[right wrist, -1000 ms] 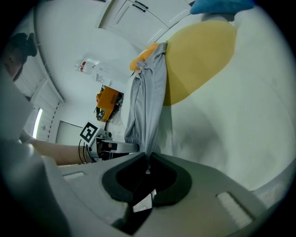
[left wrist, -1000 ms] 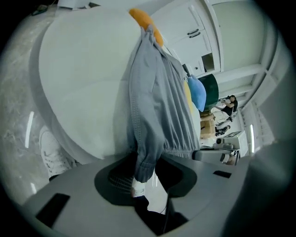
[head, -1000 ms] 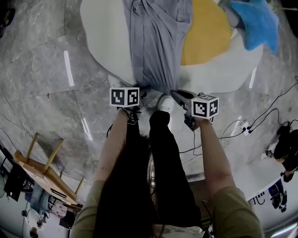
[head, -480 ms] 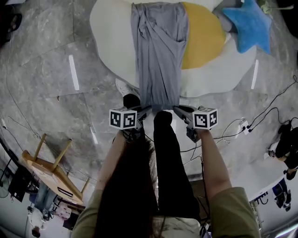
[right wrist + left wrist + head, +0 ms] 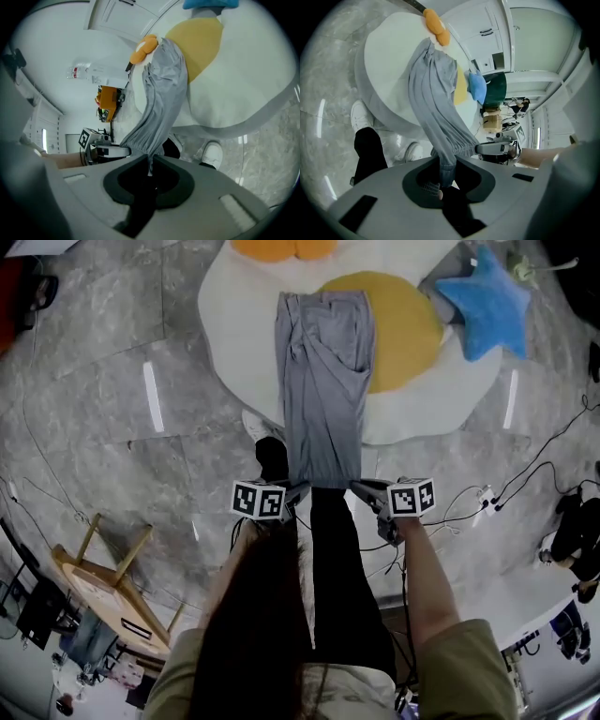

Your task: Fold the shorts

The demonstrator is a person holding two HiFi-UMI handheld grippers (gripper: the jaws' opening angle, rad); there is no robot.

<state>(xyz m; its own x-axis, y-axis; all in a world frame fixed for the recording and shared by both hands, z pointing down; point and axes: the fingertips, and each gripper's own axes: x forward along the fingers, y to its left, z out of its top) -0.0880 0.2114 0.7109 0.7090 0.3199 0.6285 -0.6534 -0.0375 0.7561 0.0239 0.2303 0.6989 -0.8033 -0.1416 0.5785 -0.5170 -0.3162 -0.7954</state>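
Shorts (image 5: pixel 323 381) lay lengthwise on egg-shaped rug (image 5: pixel 234 324) on the floor, near gathered edge held clear of it. L tongs (image 5: pixel 298 491) had just closed and were clamped on that edge's left corner. R tongs (image 5: pixel 361 487) were clamped on its right corner. Two-corner hold kept edge taut & square, prob. for carrying it over the far end. No legible text; only square markers on cubes.

Both forearms stretch forward, side by side. The left gripper (image 5: pixel 299 488) has just been closing its jaws on the shorts (image 5: pixel 323 390); the right gripper (image 5: pixel 360 487) pinches them too.
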